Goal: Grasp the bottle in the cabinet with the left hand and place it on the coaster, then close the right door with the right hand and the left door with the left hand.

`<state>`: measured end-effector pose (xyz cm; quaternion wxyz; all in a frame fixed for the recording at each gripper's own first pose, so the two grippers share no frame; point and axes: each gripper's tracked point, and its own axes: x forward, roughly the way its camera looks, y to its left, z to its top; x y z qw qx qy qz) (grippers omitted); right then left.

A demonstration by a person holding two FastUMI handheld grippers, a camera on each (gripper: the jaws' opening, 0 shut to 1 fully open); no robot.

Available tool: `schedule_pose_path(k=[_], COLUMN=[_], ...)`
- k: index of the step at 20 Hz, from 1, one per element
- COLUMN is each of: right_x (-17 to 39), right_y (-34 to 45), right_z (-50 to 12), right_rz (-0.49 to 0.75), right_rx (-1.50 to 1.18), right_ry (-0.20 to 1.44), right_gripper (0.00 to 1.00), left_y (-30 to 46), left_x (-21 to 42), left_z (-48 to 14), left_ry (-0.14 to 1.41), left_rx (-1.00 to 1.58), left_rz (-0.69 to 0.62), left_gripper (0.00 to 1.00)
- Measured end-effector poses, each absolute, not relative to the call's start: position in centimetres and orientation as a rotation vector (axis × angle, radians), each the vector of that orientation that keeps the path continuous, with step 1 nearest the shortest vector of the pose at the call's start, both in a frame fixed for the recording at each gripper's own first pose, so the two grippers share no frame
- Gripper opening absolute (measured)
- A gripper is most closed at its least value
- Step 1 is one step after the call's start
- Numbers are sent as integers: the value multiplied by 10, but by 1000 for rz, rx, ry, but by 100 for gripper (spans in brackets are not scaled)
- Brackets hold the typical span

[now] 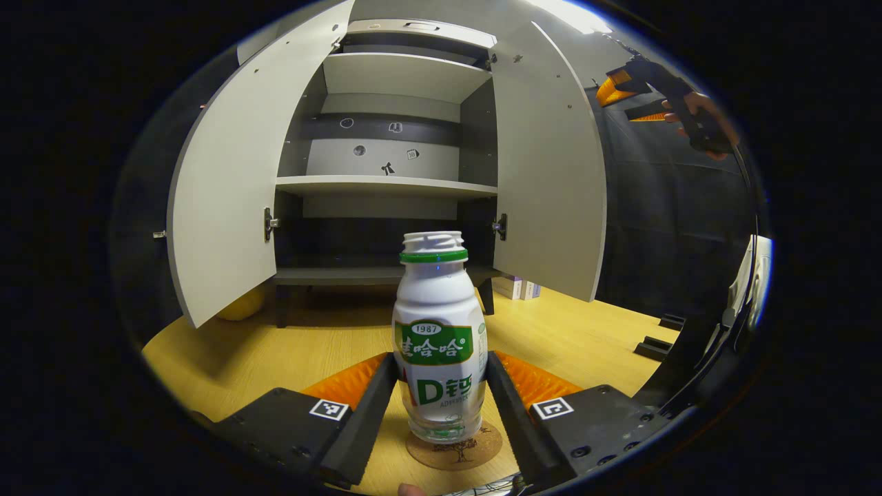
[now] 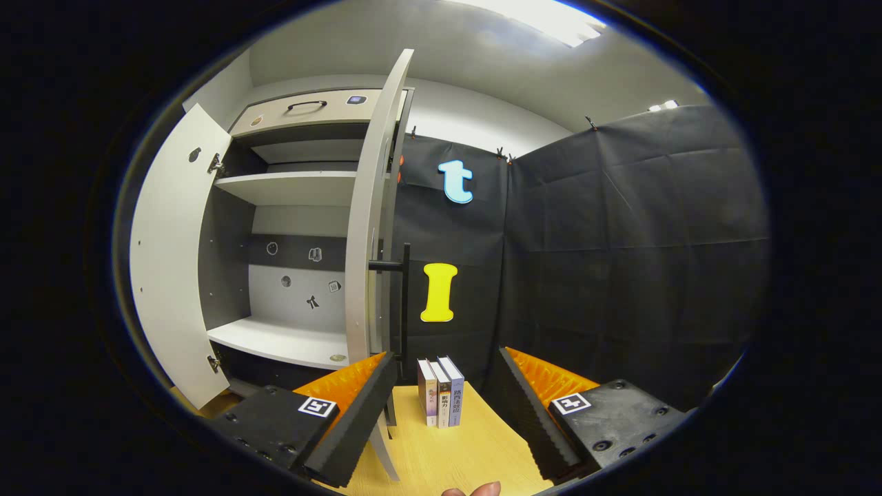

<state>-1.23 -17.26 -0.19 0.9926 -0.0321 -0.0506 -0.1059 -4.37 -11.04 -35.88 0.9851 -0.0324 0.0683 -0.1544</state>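
Bottle (image 1: 439,344) clamped by left hand-held gripper (image 1: 441,393) | coaster (image 1: 455,451) half hidden | right hand-held gripper (image 2: 444,396) released

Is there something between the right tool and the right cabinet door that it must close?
Nothing visible blocks it. In the right gripper view the right tool is open, and the right door stands edge-on just ahead of its fingers, handle facing the booth wall. The books stand on the table beside the door's lower edge, not in front of it.
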Motion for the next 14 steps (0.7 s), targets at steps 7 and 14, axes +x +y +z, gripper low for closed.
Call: schedule_pose_path(k=[7,14], right_x=[-8,-3], right_y=[-168,-164], right_z=[-1,1], right_rz=[-208,-204], right_rx=[-77,-79], right_ry=[-107,-115], right_gripper=[97,97], left_y=[-118,-120], left_x=[-50,-52], left_z=[-370,-380], left_ry=[153,186], left_rx=[-41,-47], left_rz=[-344,-354], left_gripper=[82,84])
